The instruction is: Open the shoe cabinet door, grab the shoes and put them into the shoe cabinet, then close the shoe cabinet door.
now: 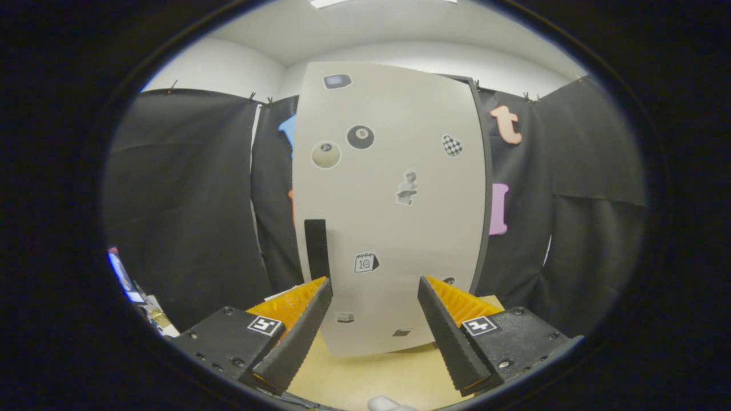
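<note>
So the gripper (pixel 374 285) is sitting with its 2 fingers spread wide, nothing between them, aimed square at the shoe cabinet door (pixel 394 217). Door looks closed, stickers all over it, and the dark handle strip (pixel 316 248) is just beyond the left finger, around 10 o'clock from the tips. Probably lined up that way to reach the handle. A closed door fits either shoes waiting outside or already stowed inside. A pale bit at 6 o'clock could be a shoe, can't tell.
</note>
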Tool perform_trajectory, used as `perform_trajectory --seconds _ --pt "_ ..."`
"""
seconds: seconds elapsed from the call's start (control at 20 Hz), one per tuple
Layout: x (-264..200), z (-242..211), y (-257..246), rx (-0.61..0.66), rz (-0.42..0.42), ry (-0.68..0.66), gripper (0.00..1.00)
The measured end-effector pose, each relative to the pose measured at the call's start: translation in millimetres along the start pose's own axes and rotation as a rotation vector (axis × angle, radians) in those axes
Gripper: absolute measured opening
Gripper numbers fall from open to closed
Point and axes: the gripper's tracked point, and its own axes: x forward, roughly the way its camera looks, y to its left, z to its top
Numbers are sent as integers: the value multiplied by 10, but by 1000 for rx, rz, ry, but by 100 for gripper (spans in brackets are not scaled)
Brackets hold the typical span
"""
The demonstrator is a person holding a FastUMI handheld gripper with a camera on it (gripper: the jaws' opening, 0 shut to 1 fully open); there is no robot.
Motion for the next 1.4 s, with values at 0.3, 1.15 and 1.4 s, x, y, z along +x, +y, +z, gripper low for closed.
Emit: perform_trajectory --seconds 0.3,1.15,1.4 --pt "-214 217 -489 21 -93 -24 100" --pt "-564 363 -1085 32 -217 -57 100" --pt "-549 365 -1044 26 -207 -58 100"
